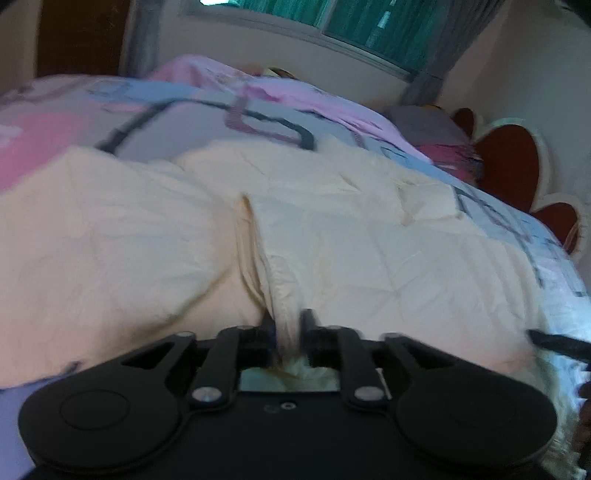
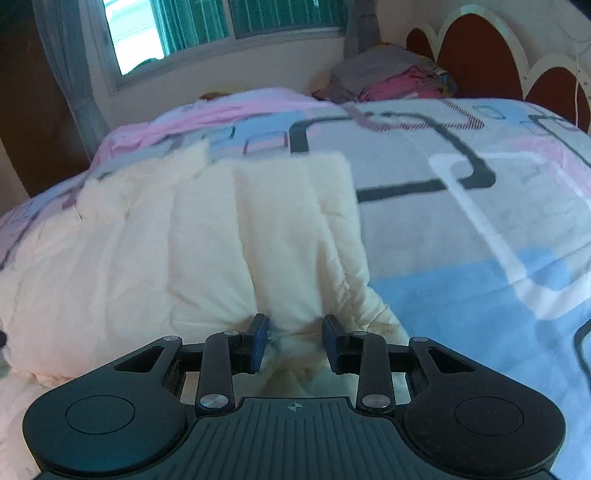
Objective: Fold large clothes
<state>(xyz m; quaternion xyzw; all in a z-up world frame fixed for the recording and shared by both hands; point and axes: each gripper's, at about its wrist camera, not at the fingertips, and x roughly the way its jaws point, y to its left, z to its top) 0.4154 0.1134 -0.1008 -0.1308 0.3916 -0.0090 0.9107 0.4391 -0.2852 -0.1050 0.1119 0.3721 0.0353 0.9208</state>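
Note:
A large cream garment (image 1: pixel 332 229) lies spread on the bed; it also shows in the right wrist view (image 2: pixel 207 236). My left gripper (image 1: pixel 286 332) is shut on a bunched fold of the cream cloth at its near edge. My right gripper (image 2: pixel 295 343) stands partly open at the garment's near right corner, with cloth lying between its blue-padded fingers (image 2: pixel 258 341); the pads do not pinch it. The tip of the right gripper (image 1: pixel 557 343) shows at the right edge of the left wrist view.
The bed carries a patterned sheet (image 2: pixel 480 229) in pink, blue and grey. A pile of folded clothes (image 2: pixel 391 77) sits by the scalloped red headboard (image 2: pixel 480 51). A pink cloth (image 2: pixel 221 107) lies at the far side under the window (image 2: pixel 229 22).

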